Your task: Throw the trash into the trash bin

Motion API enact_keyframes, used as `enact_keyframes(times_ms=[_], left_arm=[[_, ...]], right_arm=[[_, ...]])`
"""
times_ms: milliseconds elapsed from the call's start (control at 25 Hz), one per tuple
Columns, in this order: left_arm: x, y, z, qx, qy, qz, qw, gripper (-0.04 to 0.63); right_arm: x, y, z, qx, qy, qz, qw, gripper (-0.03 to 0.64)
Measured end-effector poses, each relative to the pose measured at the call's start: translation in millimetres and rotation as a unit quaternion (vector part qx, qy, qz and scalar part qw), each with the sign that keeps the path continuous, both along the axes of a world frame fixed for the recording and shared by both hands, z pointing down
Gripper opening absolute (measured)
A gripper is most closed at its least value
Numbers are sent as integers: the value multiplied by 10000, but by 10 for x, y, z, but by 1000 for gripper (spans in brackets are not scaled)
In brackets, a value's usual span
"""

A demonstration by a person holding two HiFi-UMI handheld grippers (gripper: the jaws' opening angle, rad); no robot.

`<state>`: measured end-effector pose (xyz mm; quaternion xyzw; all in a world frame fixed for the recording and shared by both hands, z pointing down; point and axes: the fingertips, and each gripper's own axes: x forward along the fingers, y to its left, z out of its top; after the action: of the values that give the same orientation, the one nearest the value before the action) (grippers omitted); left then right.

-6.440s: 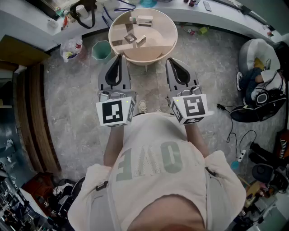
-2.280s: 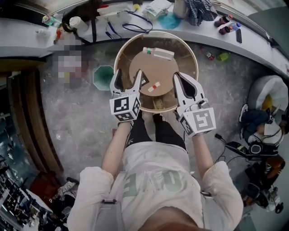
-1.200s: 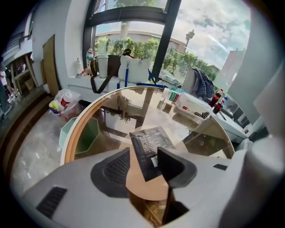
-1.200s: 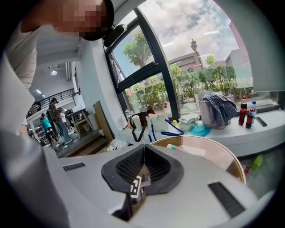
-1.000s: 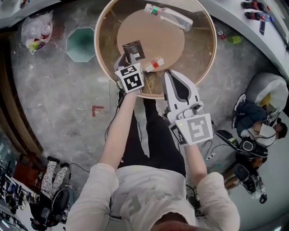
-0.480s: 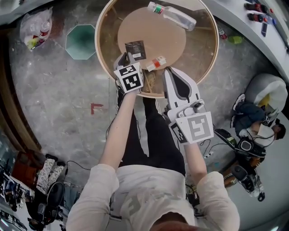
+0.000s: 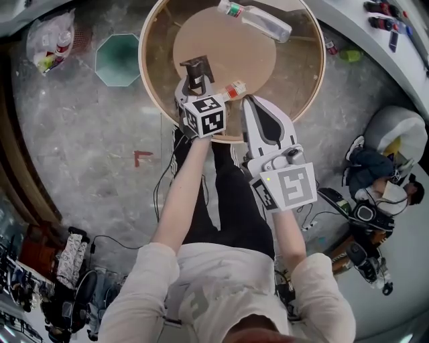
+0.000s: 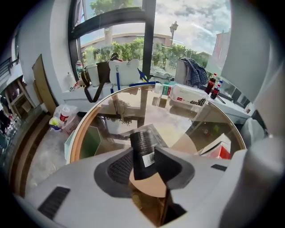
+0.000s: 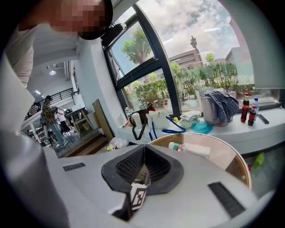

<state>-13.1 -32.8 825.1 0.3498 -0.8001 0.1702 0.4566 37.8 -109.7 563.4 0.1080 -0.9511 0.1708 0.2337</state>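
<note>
The head camera looked steeply down from above the person (image 7: 228,288), onto the round table (image 7: 143,80) and the floor (image 7: 94,161). Each gripper camera rode just behind its own jaws, facing across the tabletop toward the windows (image 8: 111,40). The one on the left gripper (image 7: 192,84) sat close over a black packet (image 8: 143,153), the one on the right gripper (image 7: 252,106) farther back. All three shared the table and the plastic bottle (image 7: 258,20).
</note>
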Motion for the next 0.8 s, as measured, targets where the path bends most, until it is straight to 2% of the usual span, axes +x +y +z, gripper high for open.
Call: enact_keyframes(times_ms=[120,200,400,480,640,800], left_arm=[[-82,65,12,-57,39,65,10000,67],[-124,98,21,-52,70,120,9999,29],[-213,183,-123,85,129,-167,9997,21],[-291,184,-281,209,37,-249,9995,19],[-536,63,-705,564,-304,-225,9977,18],[-792,-131,-1427,1001,-858,-6,9913,18]], right_arm=[[21,-8,29,-20,34,20,10000,15],[36,-15,39,-30,51,31,10000,14],[-2,-21,-72,6,2,3,10000,14],[-54,-29,-181,52,-61,-18,10000,15],[-192,-76,-454,202,-266,-23,9994,14],[-288,-104,-715,300,-398,-2,9988,15]])
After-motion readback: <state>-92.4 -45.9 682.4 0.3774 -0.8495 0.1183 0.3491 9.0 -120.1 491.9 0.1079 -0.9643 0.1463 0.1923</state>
